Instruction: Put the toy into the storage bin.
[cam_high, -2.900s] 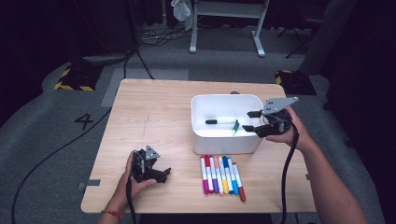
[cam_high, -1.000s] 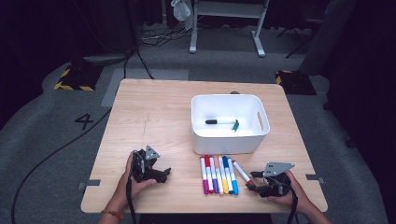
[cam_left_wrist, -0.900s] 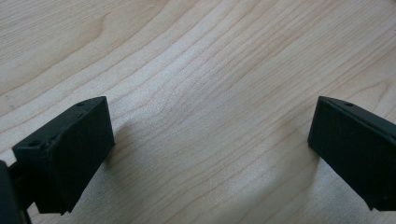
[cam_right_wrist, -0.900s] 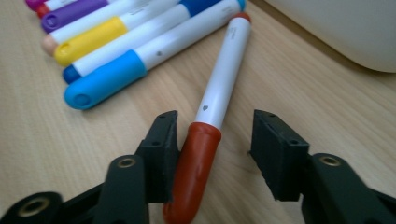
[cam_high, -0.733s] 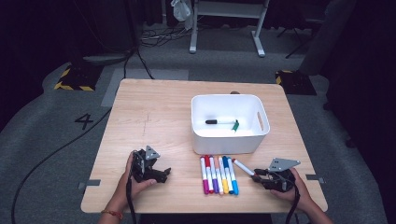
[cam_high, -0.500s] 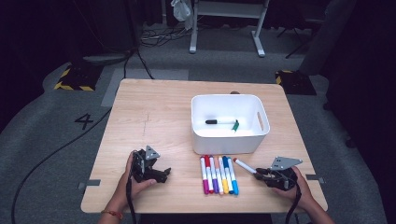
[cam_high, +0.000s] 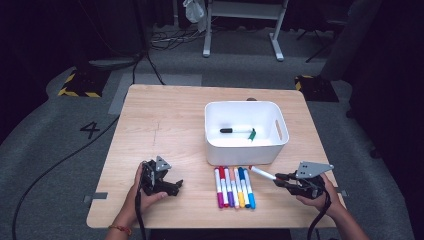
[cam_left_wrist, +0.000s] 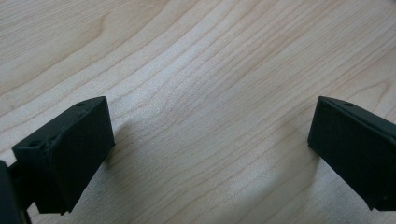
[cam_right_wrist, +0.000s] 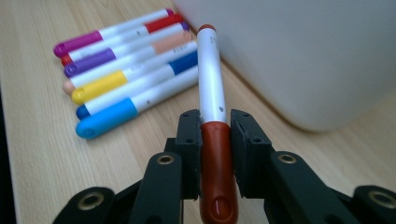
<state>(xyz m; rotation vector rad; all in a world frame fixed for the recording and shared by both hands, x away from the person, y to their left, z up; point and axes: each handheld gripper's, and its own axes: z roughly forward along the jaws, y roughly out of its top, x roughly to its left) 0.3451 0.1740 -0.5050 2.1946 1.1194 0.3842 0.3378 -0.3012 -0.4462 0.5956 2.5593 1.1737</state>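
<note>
Red marker (cam_right_wrist: 212, 116) clamped in the right gripper (cam_right_wrist: 215, 128), lifted clear near the tabletop's front right corner.

Seen up close in the right gripper view: dark red cap between the closed pads, white barrel pointing toward the white bin (cam_right_wrist: 299, 56), tip end also red. From the high view, tilted off the table (cam_high: 165, 125), just right of the marker row (cam_high: 234, 187) lying in front of the bin. Inside the bin, a black-capped marker (cam_high: 235, 130) and a green one (cam_high: 253, 134). Near the front left corner, left gripper (cam_high: 172, 185) resting on bare wood, jaws spread wide around nothing.
</note>
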